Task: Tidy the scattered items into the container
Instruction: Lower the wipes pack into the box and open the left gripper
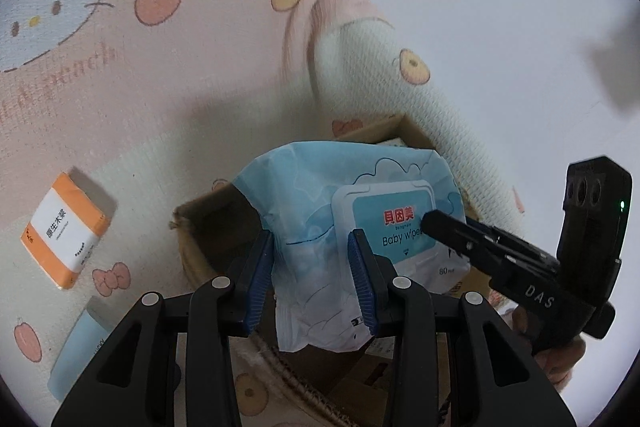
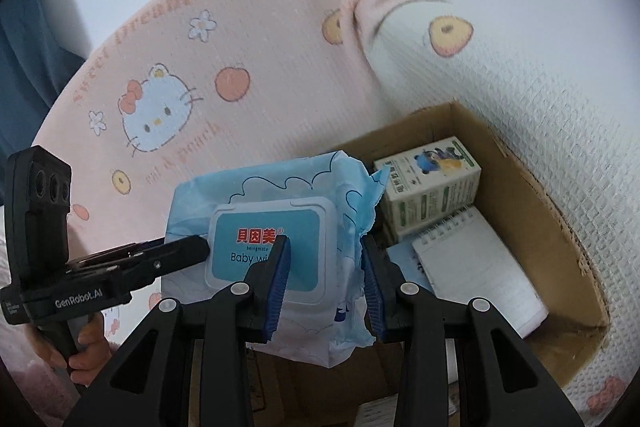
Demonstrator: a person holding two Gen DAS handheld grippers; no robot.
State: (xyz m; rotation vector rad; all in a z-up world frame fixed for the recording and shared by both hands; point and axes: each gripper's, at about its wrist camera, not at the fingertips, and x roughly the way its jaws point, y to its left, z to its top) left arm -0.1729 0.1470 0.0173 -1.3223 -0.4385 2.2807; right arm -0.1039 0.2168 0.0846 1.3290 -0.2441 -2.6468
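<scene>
A light-blue pack of baby wipes (image 1: 320, 195) hangs over the open cardboard box (image 1: 192, 223), carried by both grippers. In the left wrist view my left gripper (image 1: 312, 267) is shut on the pack's left end, blue pads pressing the soft wrapper. The right gripper (image 1: 440, 223) reaches in from the right onto the lid side. From the right wrist camera, the right gripper (image 2: 326, 283) is shut on the crumpled right end of the wipes pack (image 2: 272, 227), with the left gripper (image 2: 192, 251) beside it. The cardboard box (image 2: 520, 179) lies below and to the right.
Inside the box lie a small green-and-white carton (image 2: 432, 183) and a spiral notebook (image 2: 476, 267). An orange-and-white tissue pack (image 1: 64, 227) and a pale blue tube (image 1: 80, 351) lie on the cartoon-print bedding (image 1: 160, 87) left of the box. A hand (image 2: 88, 351) grips the left handle.
</scene>
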